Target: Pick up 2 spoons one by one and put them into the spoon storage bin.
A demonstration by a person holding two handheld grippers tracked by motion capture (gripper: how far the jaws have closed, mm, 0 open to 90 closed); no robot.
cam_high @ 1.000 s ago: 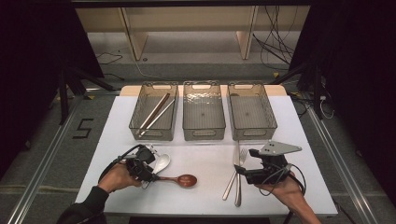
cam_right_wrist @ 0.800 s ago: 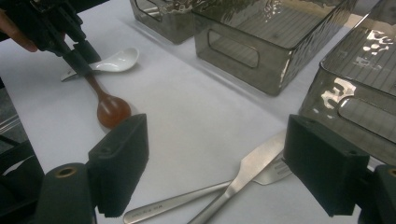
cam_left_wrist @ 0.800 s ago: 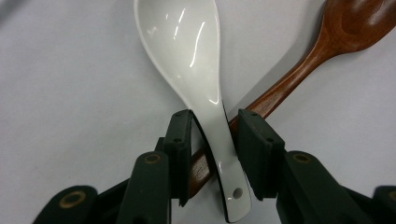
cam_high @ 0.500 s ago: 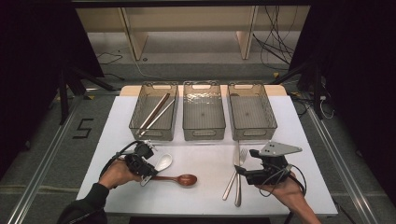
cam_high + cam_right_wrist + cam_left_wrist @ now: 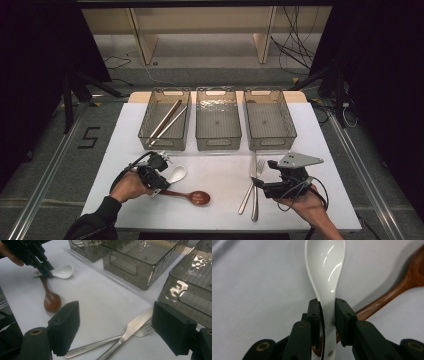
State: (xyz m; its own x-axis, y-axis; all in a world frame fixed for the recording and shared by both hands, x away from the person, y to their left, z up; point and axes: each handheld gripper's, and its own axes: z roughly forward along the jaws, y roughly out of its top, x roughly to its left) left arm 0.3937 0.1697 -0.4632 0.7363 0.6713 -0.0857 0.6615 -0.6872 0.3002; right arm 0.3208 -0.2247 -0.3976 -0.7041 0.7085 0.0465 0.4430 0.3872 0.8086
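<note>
This is a lab set up for recording, not a kitchen. A white-topped table (image 5: 220, 175) stands on grey carpet tiles (image 5: 45, 165), with black curtains (image 5: 35, 55) hung down both sides. Metal rails (image 5: 47, 180) run along the floor, and a black number five (image 5: 89, 137) is taped beside one. Loose black cables (image 5: 295, 50) trail behind the table near pale wooden furniture legs (image 5: 142, 40), and dark tripod legs (image 5: 80, 85) stand at the edges.

Glossy white ceramic spoon (image 5: 325, 270); smooth brown wooden spoon (image 5: 192, 196).
</note>
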